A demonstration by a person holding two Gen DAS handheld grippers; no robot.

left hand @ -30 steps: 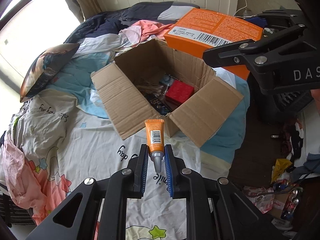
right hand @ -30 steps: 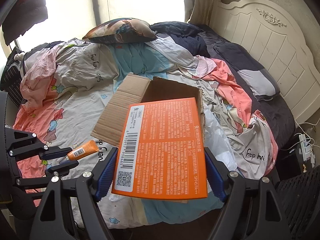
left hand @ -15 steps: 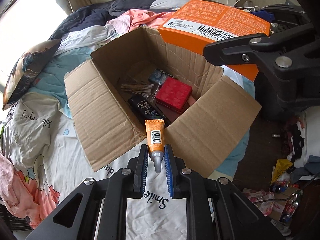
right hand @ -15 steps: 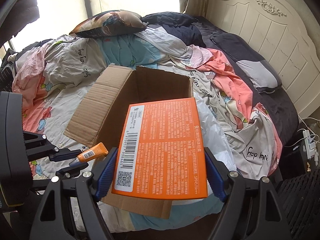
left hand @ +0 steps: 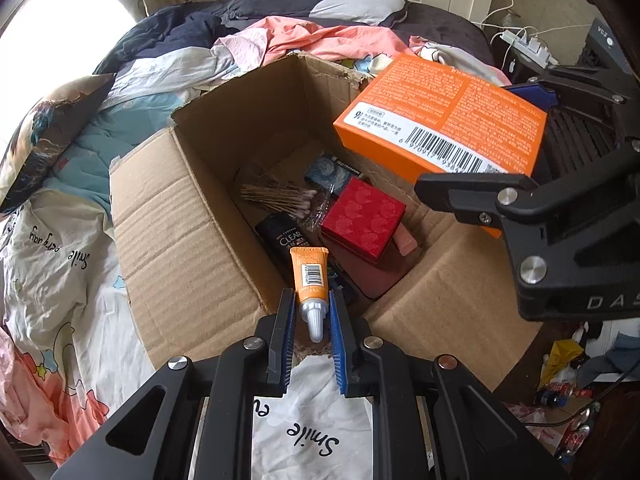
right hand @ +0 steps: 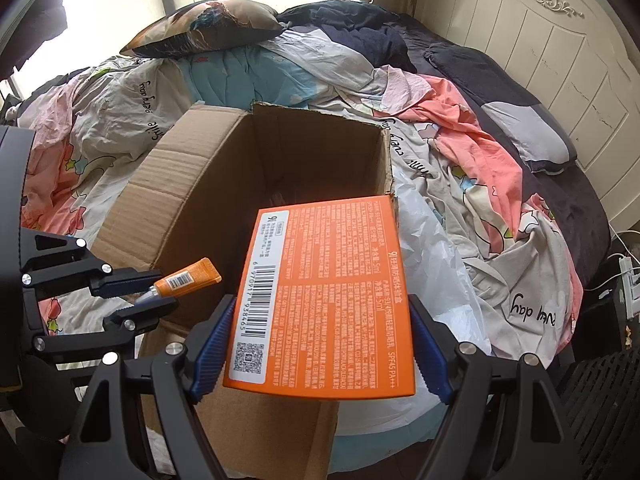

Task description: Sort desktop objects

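I hold two things over the cardboard box (left hand: 188,240) that sits on the bed (right hand: 500,216).

My left gripper (left hand: 311,320) has its jaws pressed together on a little orange tube (left hand: 309,276). They pinch it at the neck, right by the gray cap. I think the tube is soft and very light. If I squeeze its belly, stuff may come out, so the hard neck is the best place to hold it.

My right gripper (right hand: 320,344) has its jaws spread wide, and they pinch a flat orange carton (right hand: 324,300) by its two long sides. I think it is light and a bit stiff, but its walls can bend in if I press hard. Near the edges it should hold its shape best.

The box is open, with its flaps folded out. Inside I see a red box (left hand: 362,218), a black bottle (left hand: 286,236), a bunch of cotton swabs (left hand: 280,196) in a clear bag and a small blue packet (left hand: 332,170). There is room left for more.
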